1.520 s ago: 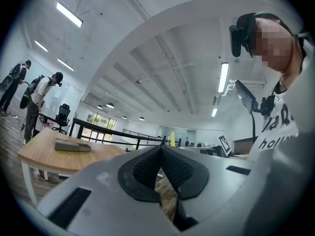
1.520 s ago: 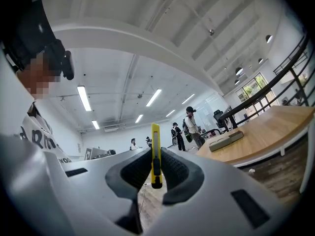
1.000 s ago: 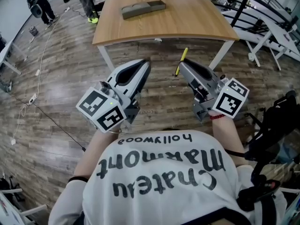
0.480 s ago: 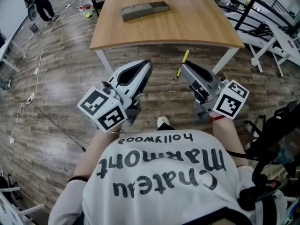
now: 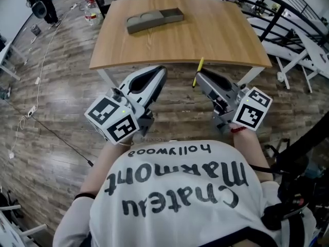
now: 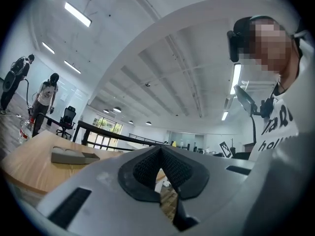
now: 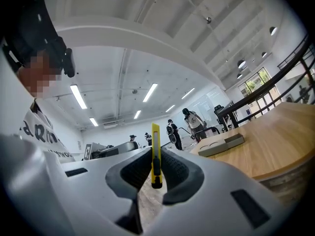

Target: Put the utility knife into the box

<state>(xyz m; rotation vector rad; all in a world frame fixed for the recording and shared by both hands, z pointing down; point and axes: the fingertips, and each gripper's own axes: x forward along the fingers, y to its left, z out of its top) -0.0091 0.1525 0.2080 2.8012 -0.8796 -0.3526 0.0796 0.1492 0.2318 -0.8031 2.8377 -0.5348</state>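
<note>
A yellow utility knife (image 5: 197,72) (image 7: 155,154) sticks up from my right gripper (image 5: 199,74) (image 7: 155,173), which is shut on it near the table's front edge. The grey box (image 5: 154,20) (image 7: 221,144) (image 6: 74,156) lies flat at the far side of the wooden table (image 5: 175,37). Its open compartment is at its right end in the head view. My left gripper (image 5: 160,74) (image 6: 160,168) is shut with nothing between its jaws, held just short of the table's front edge. Both grippers hang over the floor, tilted upward.
People stand at the far left of the room (image 6: 47,95), with a water bottle (image 5: 90,13) on the floor beside the table. Black railings (image 5: 277,12) and white table frames (image 5: 300,55) stand at the right. A cable (image 5: 36,112) runs across the wooden floor at left.
The table has come closer in the head view as the person steps toward it. Both grippers keep their pose, and the knife stays held in the right one.
</note>
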